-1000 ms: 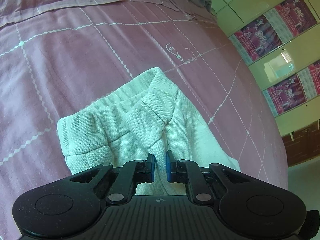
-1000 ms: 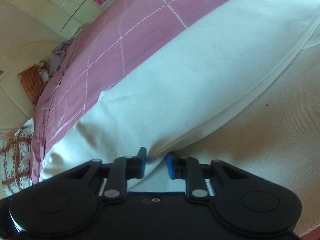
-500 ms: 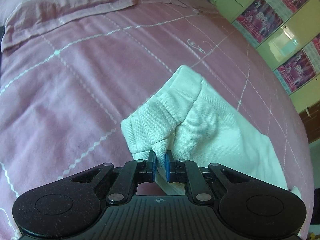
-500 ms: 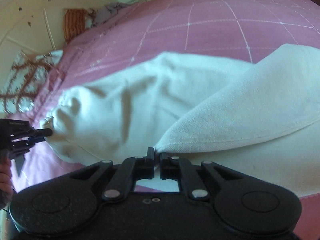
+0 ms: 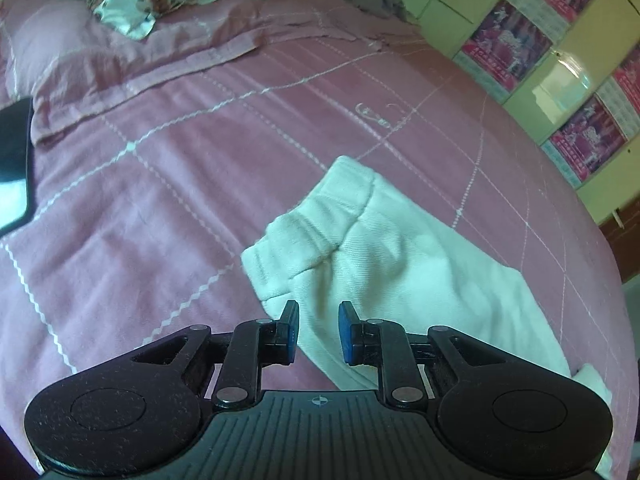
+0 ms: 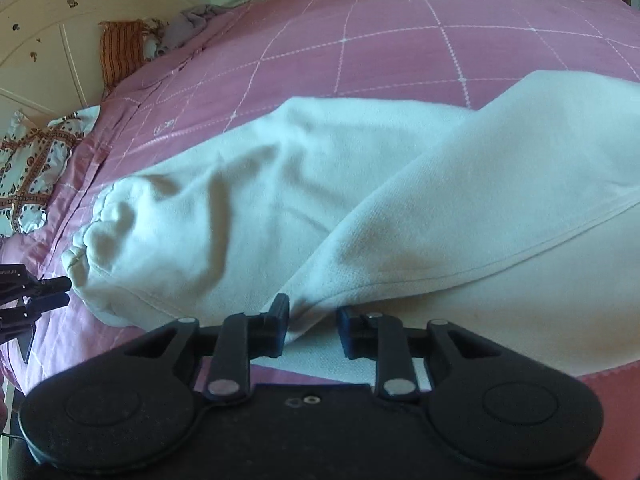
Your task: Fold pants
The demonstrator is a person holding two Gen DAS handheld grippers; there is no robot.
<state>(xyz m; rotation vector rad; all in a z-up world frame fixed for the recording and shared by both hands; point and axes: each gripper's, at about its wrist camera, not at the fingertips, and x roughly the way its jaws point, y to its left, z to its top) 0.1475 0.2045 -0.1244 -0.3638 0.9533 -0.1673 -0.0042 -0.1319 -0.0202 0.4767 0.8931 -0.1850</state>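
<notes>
Left wrist view: white pants (image 5: 384,256) lie rumpled on the bedspread (image 5: 160,184), both tools (image 5: 318,330) (image 6: 312,324) parted, gripping nothing.

Black left gripper (image 5: 318,330) with blue pads (image 5: 347,332), silver screws.

The left black two-finger tool with blue pads (image 5: 318,332) is held low and pointed forward, its two fingers spread with a clear gap between the pads, gripping nothing. Its linkage arms angle outward from the round-lobed body. In the right wrist view this same tool (image 6: 52,292) shows at the far left edge, fingertips parted.

The right black two-finger tool (image 6: 312,330) is likewise level and pointed forward, fingers parted, the left one (image 6: 280,312) touching white cloth, the right one (image 6: 346,320) standing apart from it. Nothing is pinched between them.
</notes>
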